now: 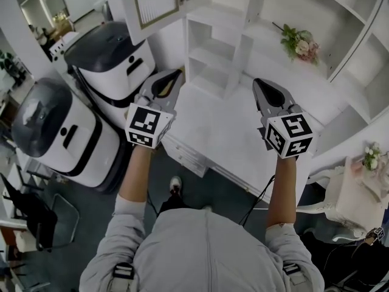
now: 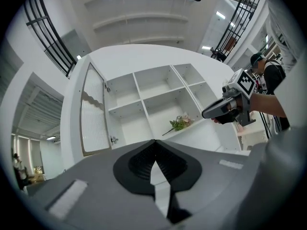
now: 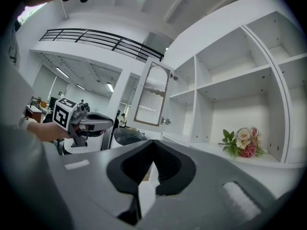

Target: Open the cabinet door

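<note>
The cabinet door point(image 1: 155, 2) hangs open beside the shelves point(image 1: 209, 47).
Over the white surface point(image 1: 225, 132), left tongs point(image 1: 172, 76) and right tongs point(image 1: 260, 85) are clenched on nothing, well apart.

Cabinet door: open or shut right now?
Open. The cabinet door stands swung out from the frame, and the shelves beside it are exposed.

Bouquet point(image 1: 299, 43) is seen laid on a shelf point(image 1: 267, 32), ahead and right of the right gripper point(image 1: 258, 83). A white, dark-topped machine point(image 1: 112, 59) is parked left of the left gripper point(image 1: 176, 73), a second machine point(image 1: 51, 132) farther left. A posy point(image 1: 371, 157) is set on a small table point(image 1: 349, 193), well right of the right gripper.
</note>
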`<state>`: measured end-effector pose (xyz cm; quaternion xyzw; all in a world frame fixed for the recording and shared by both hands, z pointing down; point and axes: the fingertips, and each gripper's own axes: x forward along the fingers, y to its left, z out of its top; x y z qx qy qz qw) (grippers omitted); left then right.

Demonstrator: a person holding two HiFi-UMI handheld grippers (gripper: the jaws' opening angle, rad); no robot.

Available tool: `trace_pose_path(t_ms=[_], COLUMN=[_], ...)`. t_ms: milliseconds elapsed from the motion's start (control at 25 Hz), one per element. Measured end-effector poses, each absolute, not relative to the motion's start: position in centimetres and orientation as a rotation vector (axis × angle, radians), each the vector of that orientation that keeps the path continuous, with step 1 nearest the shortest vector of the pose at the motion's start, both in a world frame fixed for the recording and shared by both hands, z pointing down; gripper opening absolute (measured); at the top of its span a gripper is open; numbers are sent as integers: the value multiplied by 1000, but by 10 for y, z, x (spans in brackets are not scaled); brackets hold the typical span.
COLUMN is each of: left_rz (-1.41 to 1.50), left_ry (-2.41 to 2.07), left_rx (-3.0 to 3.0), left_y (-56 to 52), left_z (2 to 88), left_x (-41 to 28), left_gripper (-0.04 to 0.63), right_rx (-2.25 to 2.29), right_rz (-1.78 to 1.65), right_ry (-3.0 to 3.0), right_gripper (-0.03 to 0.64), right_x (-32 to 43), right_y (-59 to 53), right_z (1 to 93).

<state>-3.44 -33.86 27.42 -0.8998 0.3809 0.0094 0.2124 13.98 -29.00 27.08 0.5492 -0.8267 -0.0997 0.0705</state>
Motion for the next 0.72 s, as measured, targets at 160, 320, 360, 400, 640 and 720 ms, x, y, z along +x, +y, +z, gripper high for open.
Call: trace_pose_path(t_ms=[160, 320, 360, 400, 640, 720], left_rz=[34, 31, 31, 31, 37, 38], left_ry=[1066, 1065, 1064, 1062, 1053, 1053], left_rx=[-2501, -2510, -2510, -2510, -2506, -2504], left_y=[-338, -340, -341, -341, -344, -345], left_z=[271, 272, 272, 272, 269, 268], left_x=[-36, -32, -31, -30, -23, -21], left_gripper=[15, 15, 15, 15, 15, 15], right_rx=[1665, 1662, 1663, 1665, 1675, 1675], right_rz=[-302, -297, -297, -297, -316, -322], right_ry=[-2476, -2479, -2479, -2478, -2481, -2480], right_gripper=[2, 2, 2, 2, 2, 2], right_x=[141, 143, 143, 144, 149, 151], right_y=[-291, -293, -294, -295, -297, -298], right_z=[270, 270, 271, 271, 265, 264])
